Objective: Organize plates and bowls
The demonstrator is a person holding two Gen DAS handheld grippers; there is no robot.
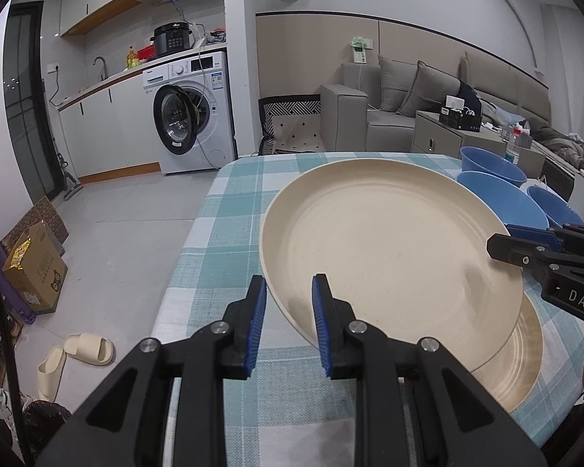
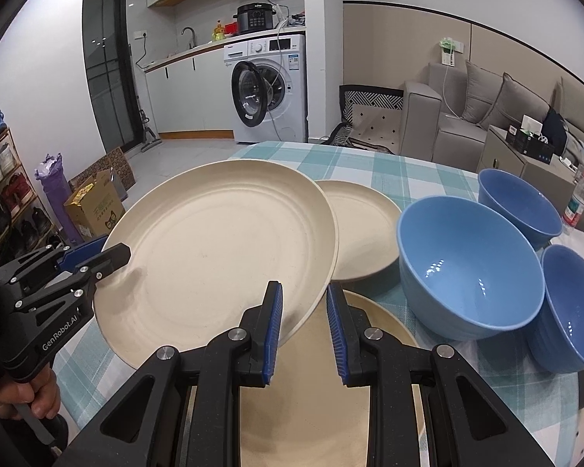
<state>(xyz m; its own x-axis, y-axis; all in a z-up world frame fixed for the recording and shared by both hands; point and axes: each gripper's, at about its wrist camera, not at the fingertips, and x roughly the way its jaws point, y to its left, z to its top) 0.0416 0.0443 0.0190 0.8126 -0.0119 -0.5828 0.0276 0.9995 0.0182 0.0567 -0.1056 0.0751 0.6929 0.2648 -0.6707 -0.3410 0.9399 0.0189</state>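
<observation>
The large plate (image 2: 218, 241) is held tilted above the table (image 2: 373, 163), the left gripper (image 1: 288, 323) at its left rim and the right gripper (image 2: 303, 319) at its near right rim. Another plate (image 2: 385, 323) lies beneath, a smaller plate (image 2: 366, 225) behind, three bowls (image 2: 467, 260) to the right
</observation>
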